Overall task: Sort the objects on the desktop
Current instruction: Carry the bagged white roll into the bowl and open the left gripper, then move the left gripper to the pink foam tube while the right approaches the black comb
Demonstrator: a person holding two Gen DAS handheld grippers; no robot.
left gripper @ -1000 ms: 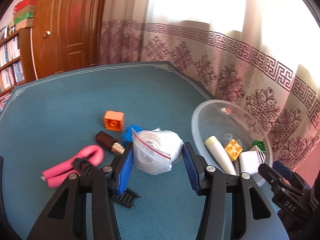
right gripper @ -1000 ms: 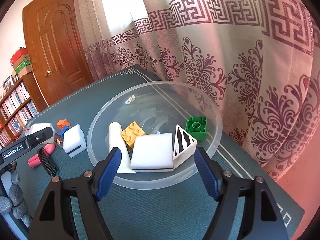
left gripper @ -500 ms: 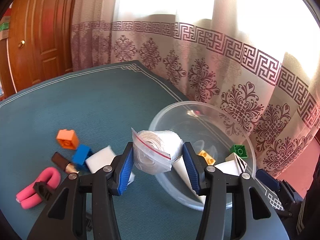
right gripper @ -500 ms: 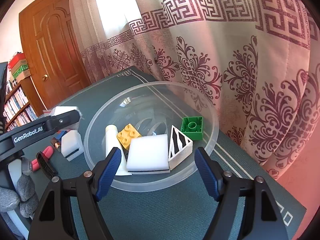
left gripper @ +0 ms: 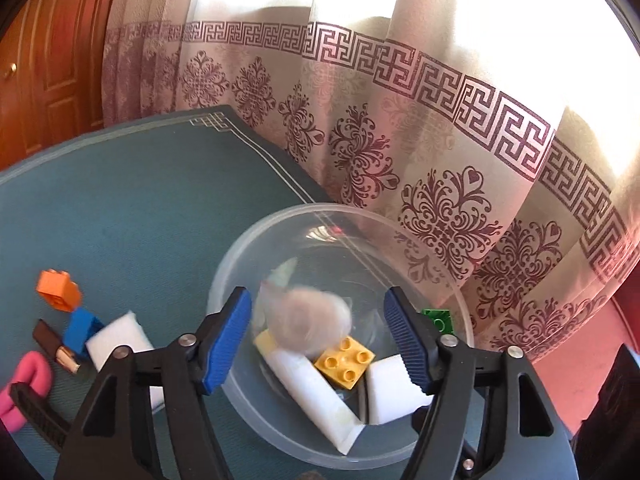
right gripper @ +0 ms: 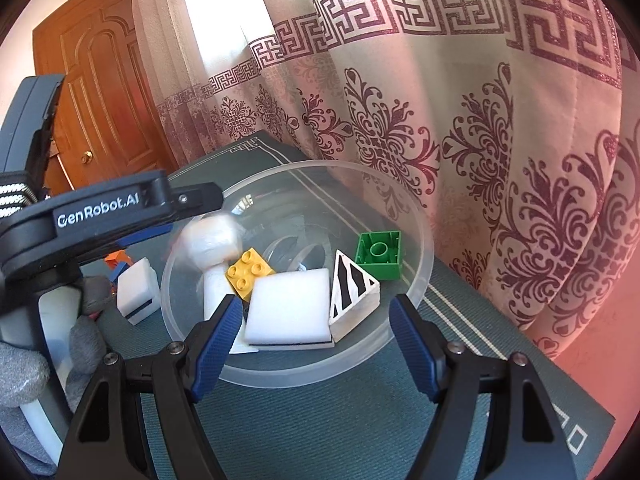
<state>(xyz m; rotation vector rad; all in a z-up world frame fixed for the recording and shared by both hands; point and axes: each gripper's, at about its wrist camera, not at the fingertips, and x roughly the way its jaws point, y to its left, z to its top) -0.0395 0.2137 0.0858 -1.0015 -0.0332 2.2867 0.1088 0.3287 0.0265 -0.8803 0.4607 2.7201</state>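
A clear plastic bowl [left gripper: 256,232] [right gripper: 424,240] stands on the teal mat by the curtain. My left gripper [left gripper: 316,298] hovers over it with its jaws opening. A small zip bag of white stuff [left gripper: 308,320] [right gripper: 210,240], blurred, drops between the blue pads without touching them. Inside the bowl lie a yellow brick [left gripper: 346,362], a white tube [left gripper: 312,392], a white sponge [right gripper: 290,308], a green brick [right gripper: 380,254] and a striped pyramid [right gripper: 352,288]. My right gripper [right gripper: 316,304] stands open at the bowl's near rim, holding nothing.
Left of the bowl on the mat lie an orange brick [left gripper: 58,290], a blue brick [left gripper: 82,330], a second white sponge [left gripper: 120,340], a brown lipstick [left gripper: 54,344], a pink curler [left gripper: 24,376] and a black comb [left gripper: 36,416]. A grey-gloved hand [right gripper: 24,364] holds the left tool.
My left gripper carried the zip bag rightward from the loose objects to above the bowl, then its jaws spread and the bag came free. The right gripper stayed put.
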